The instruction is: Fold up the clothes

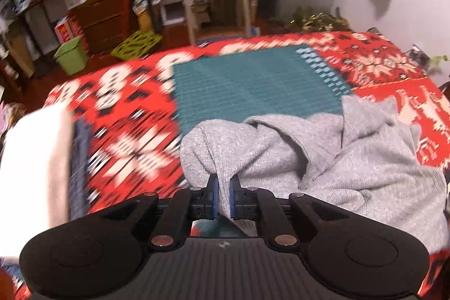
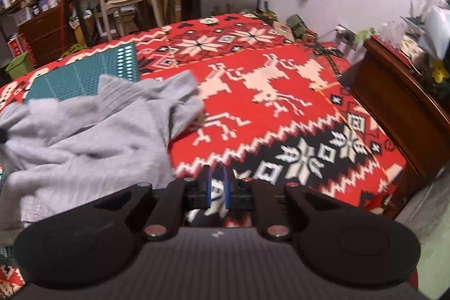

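Left wrist: left gripper (image 1: 223,194) pinches a fold of the grey top (image 1: 323,159), which lies bunched on the red blanket (image 1: 126,131), partly over the green mat (image 1: 253,83). Risk: a thin pinch may slip if pulled fast; the view is blurred.

Right wrist: right gripper (image 2: 216,189) is nearly pressed together, holding nothing, just beside the top (image 2: 84,137). Risk: one-handed dragging would bunch it further.
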`<action>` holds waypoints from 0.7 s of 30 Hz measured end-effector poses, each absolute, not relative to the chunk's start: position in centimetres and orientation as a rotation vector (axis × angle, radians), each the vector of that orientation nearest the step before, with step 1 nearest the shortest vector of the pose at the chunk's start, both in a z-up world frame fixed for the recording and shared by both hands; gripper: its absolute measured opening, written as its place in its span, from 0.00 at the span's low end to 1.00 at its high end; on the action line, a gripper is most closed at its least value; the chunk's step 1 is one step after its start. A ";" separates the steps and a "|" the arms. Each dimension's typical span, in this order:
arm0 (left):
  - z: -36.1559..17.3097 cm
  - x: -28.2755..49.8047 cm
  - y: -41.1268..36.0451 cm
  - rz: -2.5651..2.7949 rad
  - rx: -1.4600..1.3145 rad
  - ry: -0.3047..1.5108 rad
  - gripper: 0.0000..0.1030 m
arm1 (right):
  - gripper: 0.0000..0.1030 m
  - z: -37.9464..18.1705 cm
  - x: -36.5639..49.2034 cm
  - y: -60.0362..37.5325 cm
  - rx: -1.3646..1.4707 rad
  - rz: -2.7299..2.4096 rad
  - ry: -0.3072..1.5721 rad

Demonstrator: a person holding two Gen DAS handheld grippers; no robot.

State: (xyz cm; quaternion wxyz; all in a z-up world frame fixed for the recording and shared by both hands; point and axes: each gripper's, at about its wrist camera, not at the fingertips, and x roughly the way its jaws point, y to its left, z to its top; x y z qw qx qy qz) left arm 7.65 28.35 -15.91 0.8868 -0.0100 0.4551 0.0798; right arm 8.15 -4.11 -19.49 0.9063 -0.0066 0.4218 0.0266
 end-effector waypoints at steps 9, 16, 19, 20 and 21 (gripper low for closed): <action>-17.6 4.6 30.2 0.156 -0.108 0.987 0.27 | 0.13 -18.4 9.9 0.7 -0.027 0.229 0.835; -16.2 3.8 30.1 0.126 -0.121 0.934 0.55 | 0.16 -20.2 11.7 4.7 0.000 0.400 0.884; -16.0 3.7 30.5 0.126 -0.136 0.910 0.64 | 0.16 -22.1 11.4 4.9 -0.036 0.406 0.929; -16.1 3.8 30.6 0.123 -0.144 0.911 0.66 | 0.16 -22.7 11.0 4.7 -0.050 0.407 0.937; -16.1 3.9 30.8 0.120 -0.153 0.912 0.69 | 0.15 -23.3 10.5 4.4 -0.062 0.409 0.940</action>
